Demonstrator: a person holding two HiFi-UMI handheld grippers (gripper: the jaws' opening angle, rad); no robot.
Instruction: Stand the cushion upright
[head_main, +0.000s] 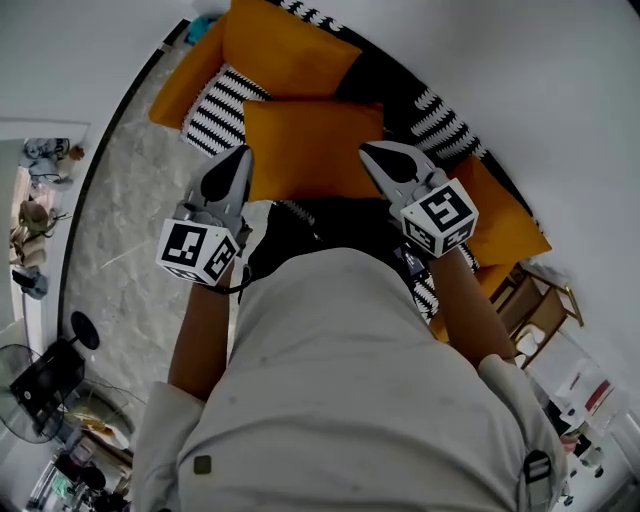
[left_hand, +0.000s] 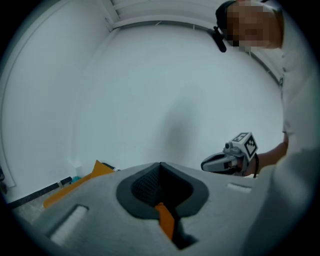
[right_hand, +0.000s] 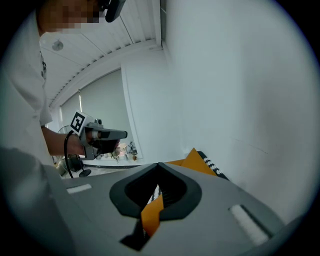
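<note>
Orange cushion (head_main: 312, 150): apparently lying flat on striped sofa (head_main: 440, 125), flanked by left gripper (head_main: 242, 155) and right gripper (head_main: 368, 152), both clenched and empty; best handled by parting the jaws, pinching opposite edges and tilting evenly.

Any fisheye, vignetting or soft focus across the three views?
Head view: strong fisheye, the sofa bows into an arc; light even, no glare on the orange cushion. Left gripper view: black corner vignette, the close-up left tongs look soft. Right gripper view: same vignette, right tongs equally soft, background sharper.
</note>
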